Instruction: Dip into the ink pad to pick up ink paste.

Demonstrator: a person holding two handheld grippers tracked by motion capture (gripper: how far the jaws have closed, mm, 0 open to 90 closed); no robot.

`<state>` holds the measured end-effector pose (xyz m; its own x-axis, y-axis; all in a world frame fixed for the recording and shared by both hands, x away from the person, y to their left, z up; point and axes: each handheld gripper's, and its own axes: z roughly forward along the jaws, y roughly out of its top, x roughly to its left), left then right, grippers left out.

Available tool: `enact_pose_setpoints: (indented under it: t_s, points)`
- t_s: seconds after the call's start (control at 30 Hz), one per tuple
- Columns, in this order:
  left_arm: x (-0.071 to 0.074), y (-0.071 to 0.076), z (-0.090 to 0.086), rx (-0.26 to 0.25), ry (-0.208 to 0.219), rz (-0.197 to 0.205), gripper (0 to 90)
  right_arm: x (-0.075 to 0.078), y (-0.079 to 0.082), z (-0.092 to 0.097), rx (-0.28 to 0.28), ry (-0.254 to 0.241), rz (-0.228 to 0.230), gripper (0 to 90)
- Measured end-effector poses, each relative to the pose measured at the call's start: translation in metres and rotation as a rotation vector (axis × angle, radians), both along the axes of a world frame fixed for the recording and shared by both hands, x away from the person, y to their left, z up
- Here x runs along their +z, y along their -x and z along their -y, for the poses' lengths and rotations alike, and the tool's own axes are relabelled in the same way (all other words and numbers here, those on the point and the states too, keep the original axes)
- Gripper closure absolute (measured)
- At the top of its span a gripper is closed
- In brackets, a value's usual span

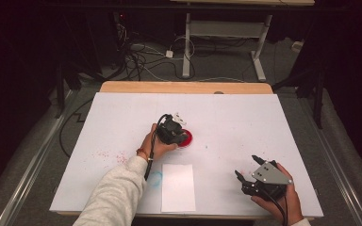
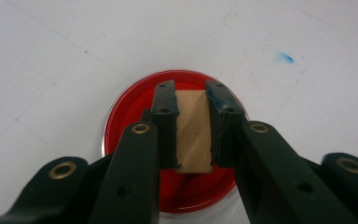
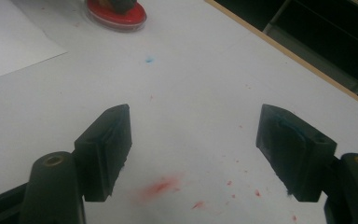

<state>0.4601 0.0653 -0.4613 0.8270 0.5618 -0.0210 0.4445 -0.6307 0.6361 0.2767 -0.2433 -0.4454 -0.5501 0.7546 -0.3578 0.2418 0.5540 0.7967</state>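
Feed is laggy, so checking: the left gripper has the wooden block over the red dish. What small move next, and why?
Probably lift the wooden block straight up. The left gripper is shut on it over the red paint dish, and the white paper sheet lies unstamped nearby.

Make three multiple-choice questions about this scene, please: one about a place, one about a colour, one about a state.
1. Where is the sheet of white paper?
A. On the floor
B. Near the table's front edge
C. Under the dish

2. What colour is the paint in the round dish?
A. Red
B. Green
C. Yellow

3. How is the right gripper?
A. Shut on paper
B. Shut on a cup
C. Open

Answers: 1 B, it lies between the person's forearms. 2 A, red fills the dish under the wooden block that the left gripper clamps. 3 C, its jaws stand wide apart over the table.
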Motion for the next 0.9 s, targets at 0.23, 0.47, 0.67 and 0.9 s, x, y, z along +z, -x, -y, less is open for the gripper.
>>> enact_pose_setpoints:
  t_s: [0.23, 0.47, 0.67, 0.9]
  points:
    - [0.0, 0.0, 0.001, -0.004, -0.012, 0.005, 73.9, -0.001, 0.0, -0.001, 0.006, 0.006, -0.003, 26.8]
    - [0.002, 0.001, 0.003, -0.005, -0.029, 0.015, 73.9, -0.001, 0.001, -0.001, 0.006, 0.007, -0.005, 26.8]
    - [0.014, 0.006, -0.001, -0.007, -0.029, 0.037, 73.9, -0.001, 0.0, -0.001, 0.002, 0.011, -0.001, 26.8]
    - [0.037, 0.015, -0.021, 0.001, 0.008, 0.087, 73.8, 0.0, -0.003, -0.002, 0.003, 0.006, -0.004, 26.8]
